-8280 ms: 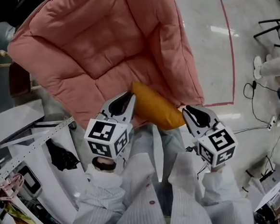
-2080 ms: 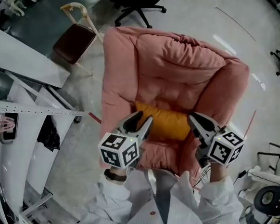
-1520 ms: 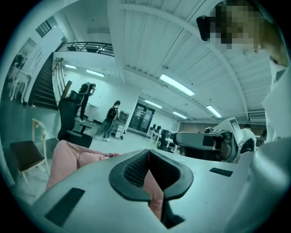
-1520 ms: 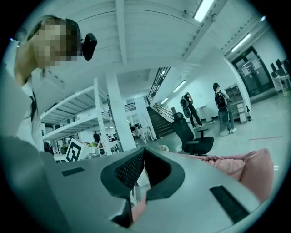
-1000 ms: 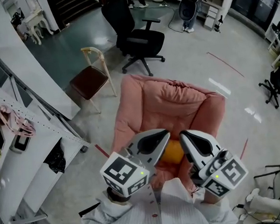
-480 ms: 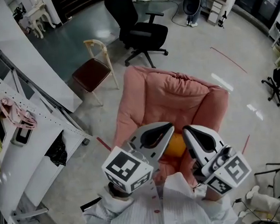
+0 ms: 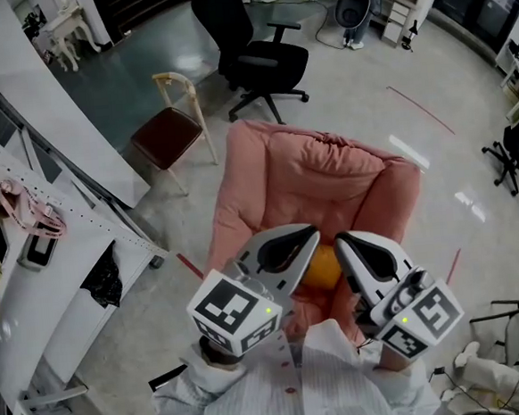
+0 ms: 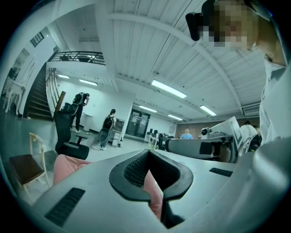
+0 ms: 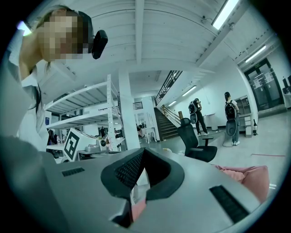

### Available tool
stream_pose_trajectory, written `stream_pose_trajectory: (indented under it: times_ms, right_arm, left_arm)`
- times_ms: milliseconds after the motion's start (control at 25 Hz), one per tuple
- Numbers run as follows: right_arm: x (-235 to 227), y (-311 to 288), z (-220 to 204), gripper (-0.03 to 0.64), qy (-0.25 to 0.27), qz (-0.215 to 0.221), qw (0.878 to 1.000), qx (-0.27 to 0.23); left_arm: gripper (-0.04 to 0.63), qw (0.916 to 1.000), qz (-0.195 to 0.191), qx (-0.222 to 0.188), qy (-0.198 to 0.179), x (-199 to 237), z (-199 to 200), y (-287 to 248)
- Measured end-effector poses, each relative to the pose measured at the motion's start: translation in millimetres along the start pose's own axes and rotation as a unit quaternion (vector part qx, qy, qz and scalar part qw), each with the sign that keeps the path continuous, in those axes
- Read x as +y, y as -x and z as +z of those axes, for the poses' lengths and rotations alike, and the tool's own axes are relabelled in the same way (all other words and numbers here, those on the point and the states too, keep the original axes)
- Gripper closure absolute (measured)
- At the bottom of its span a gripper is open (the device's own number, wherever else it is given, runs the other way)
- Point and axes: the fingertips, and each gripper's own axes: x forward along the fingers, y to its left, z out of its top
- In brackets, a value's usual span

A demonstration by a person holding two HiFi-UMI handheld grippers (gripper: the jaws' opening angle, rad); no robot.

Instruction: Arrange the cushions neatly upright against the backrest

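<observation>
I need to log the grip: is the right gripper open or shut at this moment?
Shut. In the right gripper view, the right gripper has its jaws closed together, with nothing held between them.

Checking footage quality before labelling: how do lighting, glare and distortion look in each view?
Head view: evenly lit, wide-angle bend at the edges, glare streaks on the floor beside the pink armchair. Left gripper view: strong fisheye, black corners, ceiling beam curved. Right gripper view: same fisheye, ceiling lamp washed out.
</observation>
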Motion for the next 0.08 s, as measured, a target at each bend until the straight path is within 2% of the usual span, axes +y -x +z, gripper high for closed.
stream_pose_trajectory:
  times_ms: [80]
  right_arm:
    - [0.8,-0.9,-0.2,0.604,0.001,0.001,1.0,0.0]
  left_arm:
    - [0.584,1.0,-0.001,0.0,-0.002,0.3,-0.8,-0.4]
